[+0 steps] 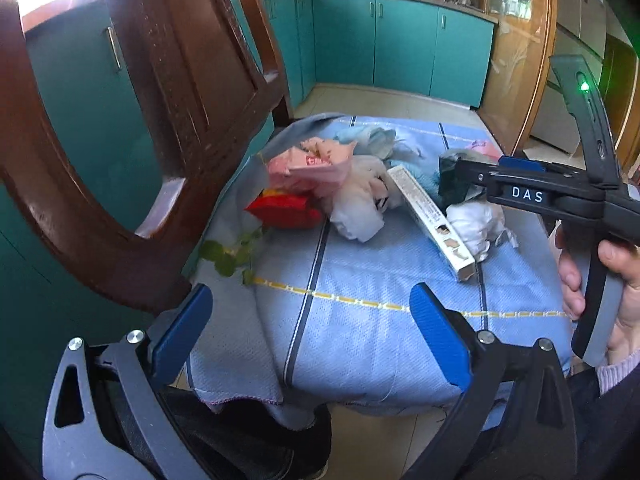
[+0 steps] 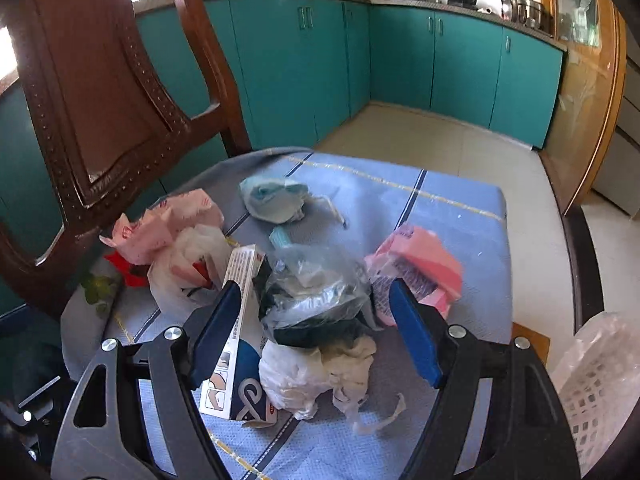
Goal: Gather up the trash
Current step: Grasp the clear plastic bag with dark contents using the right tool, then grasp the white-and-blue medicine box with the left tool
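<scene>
While open, right gripper (image 2: 316,334) straddles — seemingly untouched — clear bag (image 2: 316,292).

Household trash lies heaped on a blue checked cloth (image 2: 460,208): a crumpled pink wrapper (image 2: 168,224) at the left over a red packet (image 1: 284,210), a white plastic bag (image 2: 188,268) beside it, a long white carton (image 2: 236,320) lying flat, a clear bag (image 2: 316,288) holding dark scraps, crumpled white paper (image 2: 304,376) nearest, a pink pack (image 2: 420,268) at right, and a pale blue wad (image 2: 272,196) farthest back.
</scene>
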`<state>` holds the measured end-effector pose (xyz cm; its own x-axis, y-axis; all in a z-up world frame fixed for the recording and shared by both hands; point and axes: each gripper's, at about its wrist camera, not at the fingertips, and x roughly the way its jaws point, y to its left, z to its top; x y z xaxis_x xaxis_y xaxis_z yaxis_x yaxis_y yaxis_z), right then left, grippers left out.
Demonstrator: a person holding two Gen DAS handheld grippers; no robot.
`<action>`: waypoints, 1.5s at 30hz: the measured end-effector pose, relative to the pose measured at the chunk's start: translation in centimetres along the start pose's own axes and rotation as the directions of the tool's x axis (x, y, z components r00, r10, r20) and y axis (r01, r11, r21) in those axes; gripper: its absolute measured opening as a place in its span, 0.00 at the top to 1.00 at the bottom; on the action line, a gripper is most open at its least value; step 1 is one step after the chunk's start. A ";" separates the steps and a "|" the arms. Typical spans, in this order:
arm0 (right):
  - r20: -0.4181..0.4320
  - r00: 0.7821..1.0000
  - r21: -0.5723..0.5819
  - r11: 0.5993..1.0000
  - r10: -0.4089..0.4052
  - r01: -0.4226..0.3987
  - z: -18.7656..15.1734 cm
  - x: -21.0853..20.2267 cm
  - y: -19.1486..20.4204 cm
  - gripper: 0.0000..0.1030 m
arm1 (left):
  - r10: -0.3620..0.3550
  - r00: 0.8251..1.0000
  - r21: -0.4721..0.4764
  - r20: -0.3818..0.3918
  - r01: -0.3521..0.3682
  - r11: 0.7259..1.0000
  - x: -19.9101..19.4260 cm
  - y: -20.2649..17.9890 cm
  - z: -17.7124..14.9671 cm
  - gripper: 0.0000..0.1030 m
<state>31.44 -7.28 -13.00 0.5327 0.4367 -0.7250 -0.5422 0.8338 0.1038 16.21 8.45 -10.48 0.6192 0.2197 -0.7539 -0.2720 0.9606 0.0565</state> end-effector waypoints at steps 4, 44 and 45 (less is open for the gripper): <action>-0.010 1.000 -0.037 0.999 -0.003 0.003 -0.5 0.3 0.6 0.43 | -0.013 1.000 0.016 0.002 0.013 1.000 0.0 -0.6 0.1 0.04; 0.158 0.987 0.116 0.992 0.034 -0.053 -4.3 -9.6 -6.6 0.58 | -0.190 0.968 -0.018 -0.163 0.190 0.982 8.4 -7.2 3.5 0.69; 0.158 0.987 0.113 0.992 0.035 -0.053 -4.2 -9.6 -6.5 0.58 | -0.179 0.970 -0.019 -0.165 0.179 0.984 8.2 -6.8 3.3 0.69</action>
<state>27.11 -18.31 -9.63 0.6096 0.5137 -0.6038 -0.4930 0.8421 0.2187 25.56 4.24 -14.85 0.5277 0.0125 -0.8493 -0.1706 0.9811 -0.0915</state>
